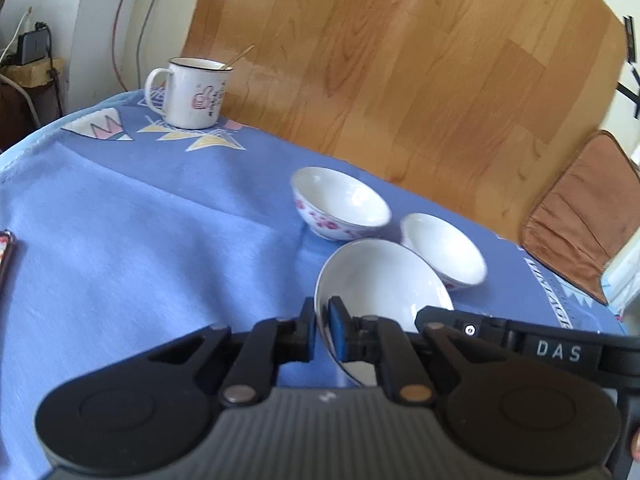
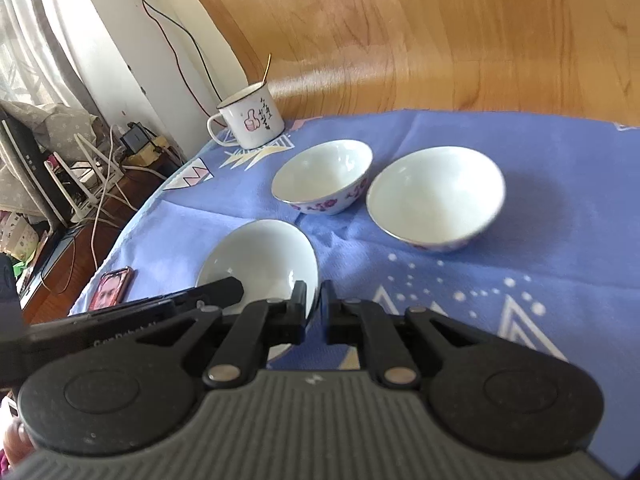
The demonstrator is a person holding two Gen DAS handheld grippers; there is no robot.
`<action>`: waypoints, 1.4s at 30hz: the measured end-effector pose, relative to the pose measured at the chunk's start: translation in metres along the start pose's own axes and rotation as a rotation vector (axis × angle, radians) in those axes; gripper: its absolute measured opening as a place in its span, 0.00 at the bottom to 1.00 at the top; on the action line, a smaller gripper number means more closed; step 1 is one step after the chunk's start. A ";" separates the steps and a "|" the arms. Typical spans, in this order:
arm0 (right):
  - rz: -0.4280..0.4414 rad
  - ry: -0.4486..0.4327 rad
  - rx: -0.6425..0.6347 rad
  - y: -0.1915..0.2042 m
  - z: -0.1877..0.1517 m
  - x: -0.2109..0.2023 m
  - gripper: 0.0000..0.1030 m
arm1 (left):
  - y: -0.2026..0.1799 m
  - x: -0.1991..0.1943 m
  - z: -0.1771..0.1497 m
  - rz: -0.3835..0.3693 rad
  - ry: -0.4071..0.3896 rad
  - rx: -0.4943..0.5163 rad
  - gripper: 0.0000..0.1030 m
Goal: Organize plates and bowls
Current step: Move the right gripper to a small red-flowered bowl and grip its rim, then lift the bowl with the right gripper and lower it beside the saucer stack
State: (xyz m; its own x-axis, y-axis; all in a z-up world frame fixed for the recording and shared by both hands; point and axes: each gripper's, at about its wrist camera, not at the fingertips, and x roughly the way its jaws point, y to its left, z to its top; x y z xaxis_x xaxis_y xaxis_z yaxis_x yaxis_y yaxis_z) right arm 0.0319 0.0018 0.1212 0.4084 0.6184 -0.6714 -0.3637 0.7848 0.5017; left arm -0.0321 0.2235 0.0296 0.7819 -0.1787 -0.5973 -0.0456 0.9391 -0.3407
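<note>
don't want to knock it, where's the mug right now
The mug stands at the far left corner of the blue cloth in both views, apart from the three bowls, with the nearest bowl to its right.

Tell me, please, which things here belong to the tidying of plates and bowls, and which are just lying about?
For the job:
- plain bowl, gripped at its rim by the left gripper and right gripper
- floral bowl
- third bowl

Lying about:
- mug with a spoon
- phone
- tablecloth

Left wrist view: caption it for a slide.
Both claws pinch opposite rims of one plain white bowl above the blue tablecloth, two floral bowls behind.
</note>
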 end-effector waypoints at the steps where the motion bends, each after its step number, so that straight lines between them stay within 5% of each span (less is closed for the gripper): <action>1: -0.004 -0.008 0.000 -0.002 -0.003 -0.005 0.09 | -0.005 -0.001 -0.002 -0.005 0.001 0.007 0.08; 22: -0.200 -0.207 0.153 -0.099 -0.034 -0.106 0.09 | -0.169 0.040 -0.021 -0.141 0.082 0.266 0.09; 36: -0.462 -0.365 0.312 -0.201 -0.039 -0.173 0.09 | -0.305 0.132 -0.023 -0.353 0.193 0.360 0.09; 42: -0.524 -0.368 0.381 -0.228 -0.042 -0.173 0.14 | -0.327 0.166 -0.028 -0.342 0.235 0.360 0.11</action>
State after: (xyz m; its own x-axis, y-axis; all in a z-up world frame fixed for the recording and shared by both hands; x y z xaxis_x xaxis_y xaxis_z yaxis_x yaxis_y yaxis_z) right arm 0.0093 -0.2857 0.0999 0.7269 0.0805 -0.6821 0.2439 0.8981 0.3659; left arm 0.0957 -0.1212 0.0215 0.5525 -0.5138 -0.6563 0.4351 0.8494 -0.2987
